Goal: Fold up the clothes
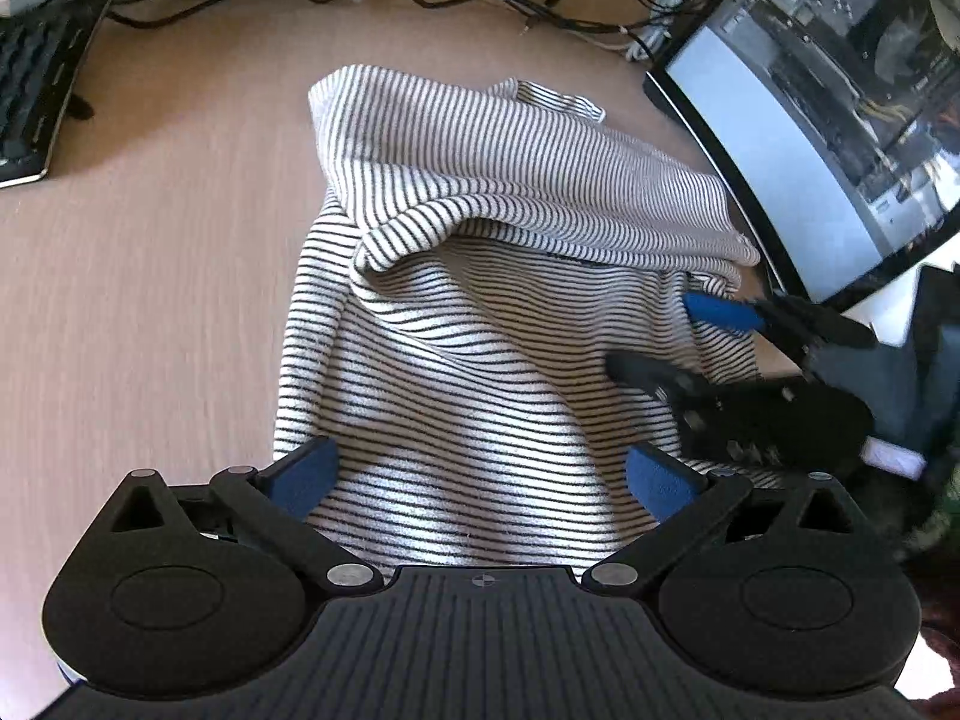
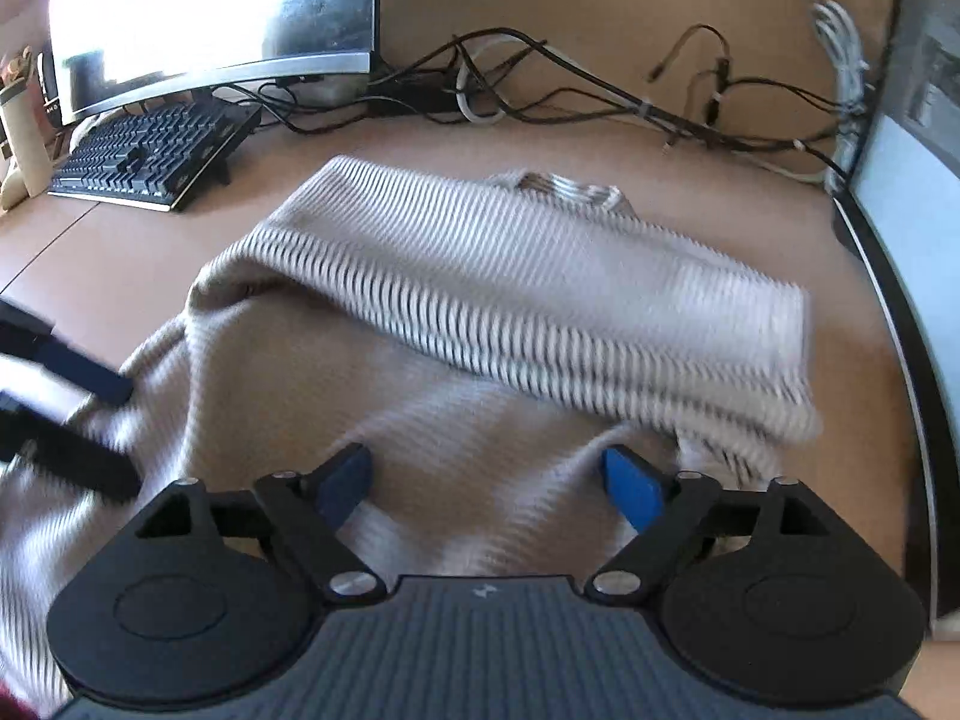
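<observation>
A black-and-white striped knit sweater (image 1: 480, 324) lies on the wooden desk, directly ahead of and beneath the left gripper (image 1: 483, 477), whose blue-padded fingers are spread with cloth between them. Its far part is folded back toward the gripper, forming a thick doubled band across the garment with a rounded, slightly raised fold edge. The ribbed neckline sits at the far end. The lower layer spreads flat with soft diagonal wrinkles. From the right gripper (image 2: 489, 489), also spread wide, the sweater (image 2: 510, 300) lies likewise just ahead, blurred.
</observation>
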`<state>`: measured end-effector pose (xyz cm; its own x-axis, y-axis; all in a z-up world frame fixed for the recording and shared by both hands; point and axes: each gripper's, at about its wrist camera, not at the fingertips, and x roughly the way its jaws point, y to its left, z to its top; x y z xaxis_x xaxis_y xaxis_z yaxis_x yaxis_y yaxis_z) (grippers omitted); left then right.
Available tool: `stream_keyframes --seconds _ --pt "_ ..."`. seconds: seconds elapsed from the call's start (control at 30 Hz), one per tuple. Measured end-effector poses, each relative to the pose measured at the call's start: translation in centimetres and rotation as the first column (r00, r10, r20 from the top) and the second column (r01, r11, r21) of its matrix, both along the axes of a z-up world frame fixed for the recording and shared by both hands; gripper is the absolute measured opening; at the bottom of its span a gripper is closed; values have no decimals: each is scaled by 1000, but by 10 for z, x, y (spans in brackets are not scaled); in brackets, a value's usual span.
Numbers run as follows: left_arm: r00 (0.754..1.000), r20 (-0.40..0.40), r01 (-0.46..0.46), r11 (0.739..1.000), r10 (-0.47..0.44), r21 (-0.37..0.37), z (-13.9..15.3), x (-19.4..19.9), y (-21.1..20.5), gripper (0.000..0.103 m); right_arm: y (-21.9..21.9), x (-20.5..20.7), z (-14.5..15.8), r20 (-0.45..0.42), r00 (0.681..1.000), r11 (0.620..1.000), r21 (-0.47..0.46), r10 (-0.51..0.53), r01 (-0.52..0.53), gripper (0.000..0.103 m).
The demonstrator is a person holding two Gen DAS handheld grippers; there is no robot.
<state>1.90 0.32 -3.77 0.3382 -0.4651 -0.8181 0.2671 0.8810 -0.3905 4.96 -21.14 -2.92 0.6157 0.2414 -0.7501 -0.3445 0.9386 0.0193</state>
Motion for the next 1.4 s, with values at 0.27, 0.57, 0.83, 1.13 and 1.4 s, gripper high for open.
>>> stream_keyframes --seconds 0.27,0.57,0.83,1.13,1.4 --pt "998 18 -62 996 61 70 0 9 2 103 12 36 -2 9 998 997 17 70 -70 89" --pt "995 49 -90 978 82 190 -1 14 -24 103 -33 1 9 -23 996 996 36 81 -80 89" --pt "990 110 -112 968 90 222 -6 21 -31 103 -45 6 46 93 995 988 150 27 -41 87" --pt "947 315 -137 963 59 232 36 18 -23 103 -63 19 68 153 970 979 99 -192 178 66" --pt "911 413 -107 967 2 230 60 24 -30 103 -59 30 51 96 941 944 100 -325 315 66"
